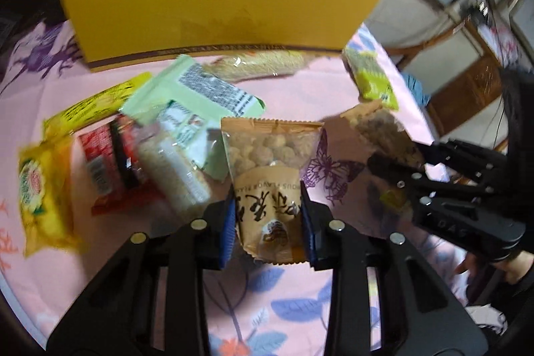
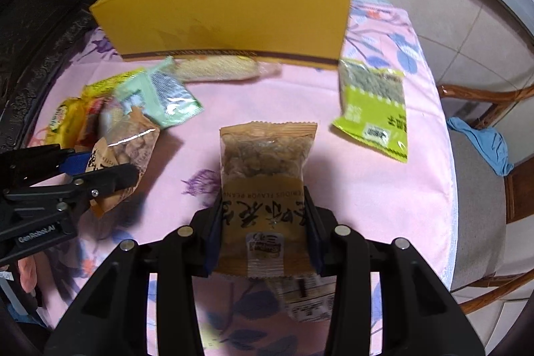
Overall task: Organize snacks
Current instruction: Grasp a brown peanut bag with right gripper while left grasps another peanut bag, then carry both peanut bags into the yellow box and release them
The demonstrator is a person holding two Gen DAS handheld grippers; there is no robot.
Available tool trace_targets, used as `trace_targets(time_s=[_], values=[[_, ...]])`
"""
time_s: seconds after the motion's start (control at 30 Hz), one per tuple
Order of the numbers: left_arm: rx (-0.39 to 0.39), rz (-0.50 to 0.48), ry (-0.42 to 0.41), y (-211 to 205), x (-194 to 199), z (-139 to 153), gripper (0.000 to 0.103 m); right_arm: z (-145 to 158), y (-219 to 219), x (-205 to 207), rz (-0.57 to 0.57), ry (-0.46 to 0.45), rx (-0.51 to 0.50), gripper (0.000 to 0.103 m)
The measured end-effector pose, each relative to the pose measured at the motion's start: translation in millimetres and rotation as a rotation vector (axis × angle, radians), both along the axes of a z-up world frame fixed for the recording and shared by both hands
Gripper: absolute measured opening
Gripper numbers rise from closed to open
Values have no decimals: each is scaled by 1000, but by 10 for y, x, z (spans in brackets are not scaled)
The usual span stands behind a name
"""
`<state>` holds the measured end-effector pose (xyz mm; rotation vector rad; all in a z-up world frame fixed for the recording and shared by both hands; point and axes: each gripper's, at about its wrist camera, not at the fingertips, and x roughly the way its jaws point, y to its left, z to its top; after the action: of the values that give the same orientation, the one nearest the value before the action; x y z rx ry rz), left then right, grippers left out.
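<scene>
My left gripper [image 1: 268, 222] is shut on a tan peanut packet [image 1: 272, 162] and holds it above the pink cloth; it also shows in the right wrist view [image 2: 100, 169] with its packet [image 2: 126, 149]. My right gripper [image 2: 263, 222] is shut on a second tan peanut packet [image 2: 267, 162], also off the cloth; it shows in the left wrist view [image 1: 400, 162] with its packet [image 1: 380, 129]. An open yellow box [image 1: 213, 9] [image 2: 233, 12] stands at the back of the table.
Several snack packets lie at the left: pale green [image 1: 197, 95], red [image 1: 110, 162], yellow [image 1: 43, 189]. A clear long packet [image 2: 220, 69] lies by the box. A lime green packet [image 2: 373, 105] lies at the right. A wooden chair [image 2: 484, 162] stands beyond the table's right edge.
</scene>
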<state>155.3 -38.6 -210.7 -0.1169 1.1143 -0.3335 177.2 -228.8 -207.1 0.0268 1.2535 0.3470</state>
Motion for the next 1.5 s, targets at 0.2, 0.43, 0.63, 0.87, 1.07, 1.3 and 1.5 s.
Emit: trace_targets(time_s=[0.2,0.43,0.63,0.87,1.07,1.3,1.5], values=[[-11,73,-15,180,-165,273,32,273,192,-62,35,-37,25,42],[12,142,-53,364,-238,608,32,538,259,-68,22,-51,45,42],[11,168,-88,416,-182,797,32,665,271,-28,23,-70,55,42],[-5,186,-87,459,-118,823,32,702,283,55,14,-76,61,42],[-11,191,-98,480,55,906,32,776,285,312,4,-93,73,42],[-4,220,-135,541,654,1205,32,1012,336,915,-12,-148,93,42],[66,280,-124,653,1567,1378,39,1140,375,1615,-60,-168,109,42]])
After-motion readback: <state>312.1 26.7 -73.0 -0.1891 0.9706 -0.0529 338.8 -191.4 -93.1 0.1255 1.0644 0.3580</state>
